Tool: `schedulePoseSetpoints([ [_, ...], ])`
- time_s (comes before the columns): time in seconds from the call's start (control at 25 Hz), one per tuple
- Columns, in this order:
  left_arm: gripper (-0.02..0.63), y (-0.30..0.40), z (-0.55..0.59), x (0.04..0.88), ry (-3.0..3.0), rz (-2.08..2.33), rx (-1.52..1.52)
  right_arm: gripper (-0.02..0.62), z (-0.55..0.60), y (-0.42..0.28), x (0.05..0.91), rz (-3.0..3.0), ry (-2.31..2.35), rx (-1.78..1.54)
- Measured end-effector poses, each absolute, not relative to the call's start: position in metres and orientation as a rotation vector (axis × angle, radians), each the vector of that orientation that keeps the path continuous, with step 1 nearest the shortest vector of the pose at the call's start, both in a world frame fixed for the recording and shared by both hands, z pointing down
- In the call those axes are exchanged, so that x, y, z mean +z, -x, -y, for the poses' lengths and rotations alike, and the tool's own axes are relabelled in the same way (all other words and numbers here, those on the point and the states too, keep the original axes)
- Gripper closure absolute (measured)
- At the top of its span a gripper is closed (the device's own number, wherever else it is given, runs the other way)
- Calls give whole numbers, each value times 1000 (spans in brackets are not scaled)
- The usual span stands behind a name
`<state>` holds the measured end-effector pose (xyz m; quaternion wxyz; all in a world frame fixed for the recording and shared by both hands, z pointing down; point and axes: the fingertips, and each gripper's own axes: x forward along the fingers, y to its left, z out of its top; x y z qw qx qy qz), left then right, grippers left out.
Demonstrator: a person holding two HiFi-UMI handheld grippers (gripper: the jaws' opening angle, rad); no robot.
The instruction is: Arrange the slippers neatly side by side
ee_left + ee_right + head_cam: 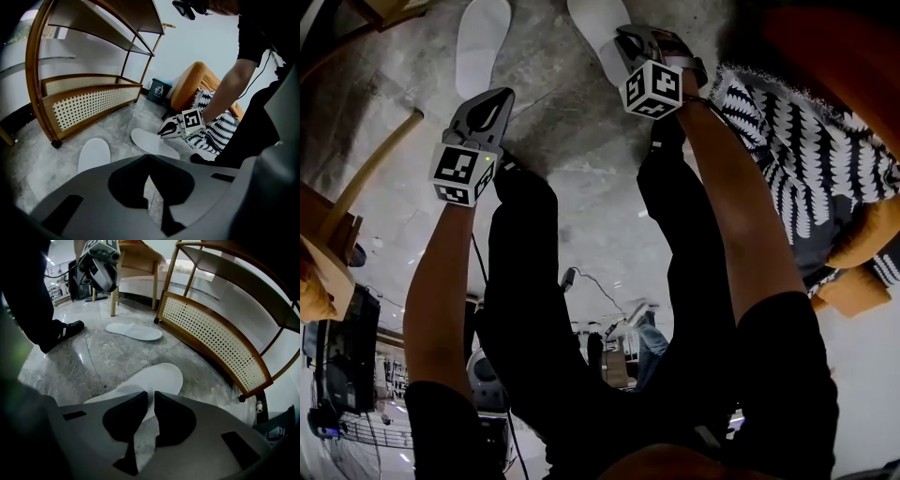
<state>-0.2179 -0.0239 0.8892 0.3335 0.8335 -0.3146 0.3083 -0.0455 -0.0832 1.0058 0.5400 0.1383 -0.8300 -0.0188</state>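
White left slipper [483,42] lies free on the floor [562,112], beyond the left gripper [501,95], fingers together, empty. The right slipper [598,33] lies skewed to it, its edge seemingly pinched in the right gripper's [150,398] near-closed fingers. So thin a hold may slip, or drag it crooked. Grey stone floor, glossy; rattan shelf [215,333] close by, striped cushion [806,141] at right.
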Motion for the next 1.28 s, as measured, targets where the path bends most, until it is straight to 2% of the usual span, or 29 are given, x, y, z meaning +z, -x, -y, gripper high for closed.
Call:
schedulePoseSetpoints([
  [0.08,594,216,26,887,-2177,824,802,536,84,43,1005,1963,-330,-24],
  [0.16,594,213,30,883,-2184,820,799,470,87,39,1003,1949,-340,-9],
  [0.44,594,210,45,866,-2201,828,813,463,92,37,966,1997,-372,10],
  [0.52,594,205,49,865,-2214,820,813,472,92,37,943,2061,-388,17],
  [0.64,594,206,56,862,-2222,827,812,518,103,43,895,2186,-482,54],
  [0.88,594,210,62,834,-2188,890,774,561,146,52,762,2448,-881,288],
  [1.12,594,211,65,794,-2176,940,723,565,162,69,619,2705,-1025,432],
  [1.28,594,223,72,792,-2147,984,714,565,164,59,584,2773,-1114,559],
])
